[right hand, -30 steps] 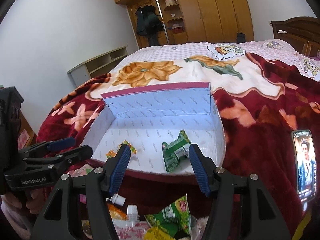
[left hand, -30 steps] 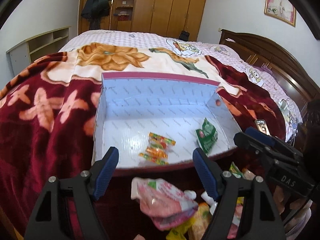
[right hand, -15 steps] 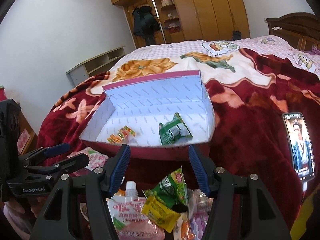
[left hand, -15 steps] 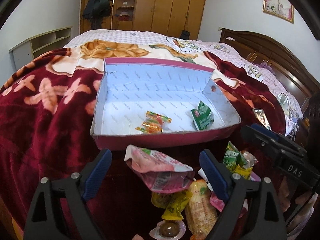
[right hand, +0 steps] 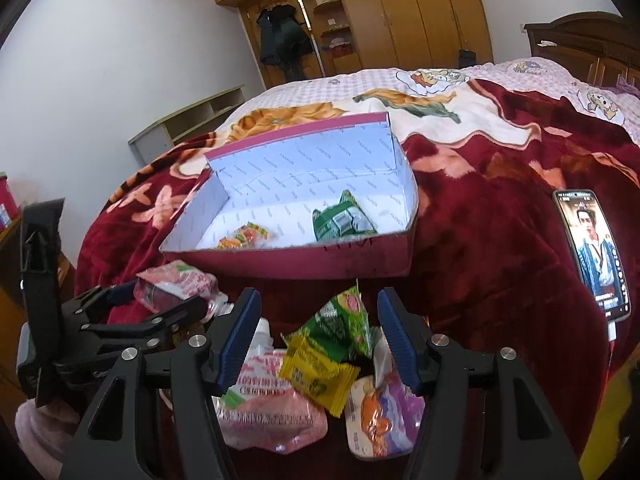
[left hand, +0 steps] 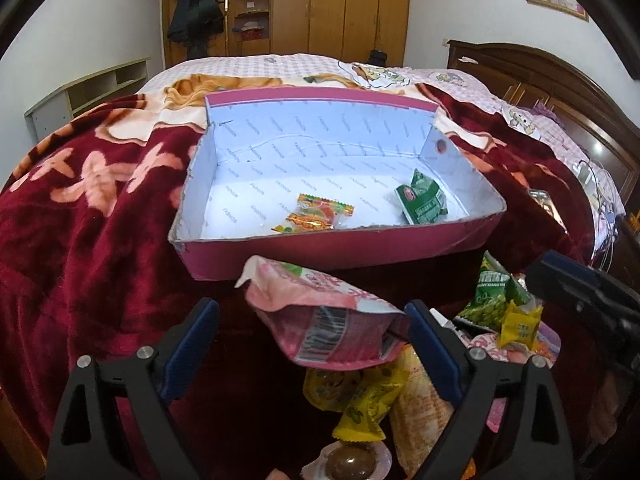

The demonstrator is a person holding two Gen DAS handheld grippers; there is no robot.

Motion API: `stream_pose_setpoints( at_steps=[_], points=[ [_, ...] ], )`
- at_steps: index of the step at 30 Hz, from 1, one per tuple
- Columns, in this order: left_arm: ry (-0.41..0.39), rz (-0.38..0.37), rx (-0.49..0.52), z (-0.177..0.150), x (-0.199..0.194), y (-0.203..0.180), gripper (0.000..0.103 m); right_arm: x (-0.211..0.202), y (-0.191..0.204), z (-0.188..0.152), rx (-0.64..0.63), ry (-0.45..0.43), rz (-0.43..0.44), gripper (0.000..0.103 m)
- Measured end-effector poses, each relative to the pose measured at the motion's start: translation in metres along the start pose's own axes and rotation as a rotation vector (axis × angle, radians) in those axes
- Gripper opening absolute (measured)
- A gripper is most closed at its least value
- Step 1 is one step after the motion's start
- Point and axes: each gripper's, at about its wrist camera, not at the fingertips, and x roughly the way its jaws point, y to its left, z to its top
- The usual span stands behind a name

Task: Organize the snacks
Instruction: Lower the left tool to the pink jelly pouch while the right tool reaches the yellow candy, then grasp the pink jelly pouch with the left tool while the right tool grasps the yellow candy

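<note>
A pink-walled cardboard box (left hand: 320, 250) (right hand: 280, 264) with a white inside lies on the bed. It holds an orange candy pack (left hand: 316, 216) (right hand: 240, 238) and a green pack (left hand: 422, 200) (right hand: 340, 220). In front of it is a pile of loose snacks. My left gripper (left hand: 312, 348) (right hand: 156, 300) hangs over the pile with its jaws opening; a pink pouch (left hand: 328, 320) (right hand: 176, 284) lies between them, not pinched. My right gripper (right hand: 318, 340) (left hand: 580, 292) is open above a green pea pack (right hand: 340, 324) and a yellow candy (right hand: 316, 372), touching neither.
The pile also has a pink spouted drink pouch (right hand: 272, 408), a purple-and-orange pack (right hand: 380, 412), a yellow pack (left hand: 368, 404) and a chocolate cup (left hand: 348, 464). A lit phone (right hand: 592, 248) lies on the red blanket (left hand: 80, 240) to the right. A wooden headboard (left hand: 560, 92) stands at the far right.
Both grippers have drawn back from the box and sunk toward the snack pile, which now fills the lower views. The left jaws have widened. The right jaws kept their gap.
</note>
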Motion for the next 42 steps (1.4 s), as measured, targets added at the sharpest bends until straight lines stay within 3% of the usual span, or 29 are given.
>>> stream_pose_setpoints(
  at_steps=[10,19,27,34,41,42],
  points=[
    [-0.025,-0.018,0.003,-0.006,0.008,-0.001,0.095,0.002,-0.002,-0.019,0.022,0.052,0.02,0.062],
    [-0.009,-0.071,-0.064,-0.01,0.018,0.007,0.07,0.013,-0.003,-0.028,0.033,0.088,0.02,0.062],
    [-0.034,-0.093,-0.067,-0.014,0.012,0.011,0.059,0.016,-0.005,-0.032,0.044,0.072,0.018,0.062],
    [-0.053,-0.097,-0.085,-0.015,0.002,0.016,0.049,0.014,0.0,-0.037,0.016,0.056,0.022,0.042],
    [-0.072,-0.101,-0.09,-0.016,-0.006,0.019,0.044,0.01,-0.002,-0.035,0.027,0.025,0.028,0.031],
    [-0.077,-0.102,-0.09,-0.015,-0.008,0.019,0.04,0.008,-0.003,-0.035,0.028,0.018,0.03,0.03]
  ],
)
